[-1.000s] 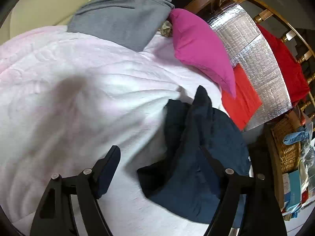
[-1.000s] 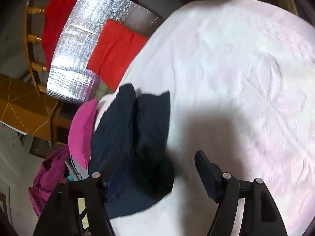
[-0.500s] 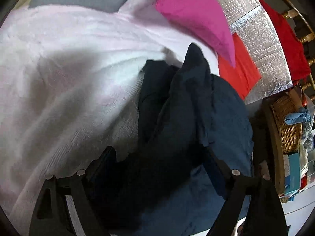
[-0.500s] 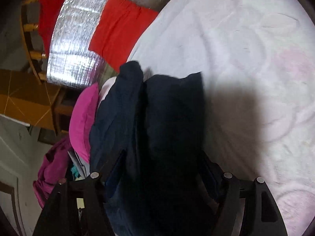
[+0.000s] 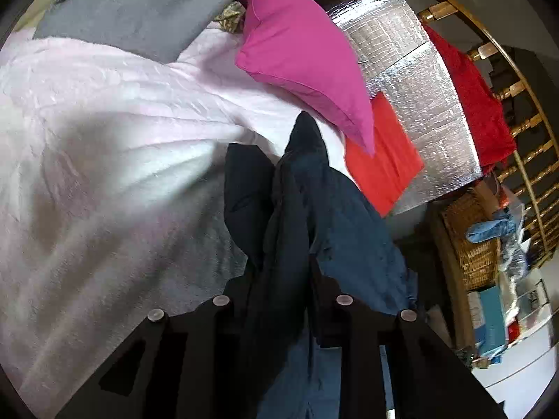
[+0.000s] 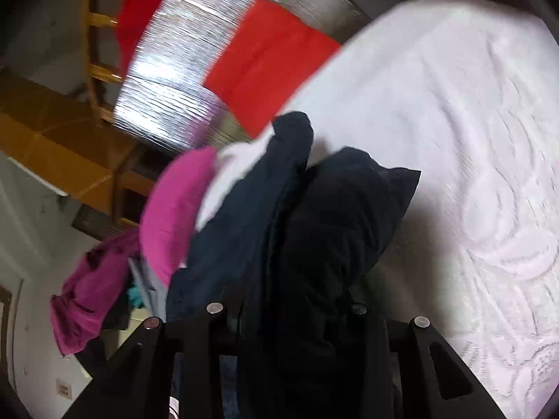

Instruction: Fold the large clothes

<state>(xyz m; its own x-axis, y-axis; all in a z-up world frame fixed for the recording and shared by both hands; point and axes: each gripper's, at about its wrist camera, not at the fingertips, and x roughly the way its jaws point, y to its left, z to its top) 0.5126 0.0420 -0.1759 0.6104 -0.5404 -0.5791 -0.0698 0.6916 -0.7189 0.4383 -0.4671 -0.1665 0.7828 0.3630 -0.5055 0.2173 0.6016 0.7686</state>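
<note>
Dark navy crumpled garment (image 5: 297, 230) fills the lower centre of both frames, bunched on the pale pink textured bedspread (image 5: 104, 160). Left tongs (image 5: 279, 286) and right tongs (image 6: 286, 300) each sit clamped on a fold of it, probably to lift and spread it flat for folding.

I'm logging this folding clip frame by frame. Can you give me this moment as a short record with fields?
garment: dark navy garment, bunched, partly lifted off the bed
surface: white textured bedspread
left gripper: shut on the navy fabric
right gripper: shut on the same garment
nearby: pink pillow, grey garment, red cloth on silver sheet
</note>
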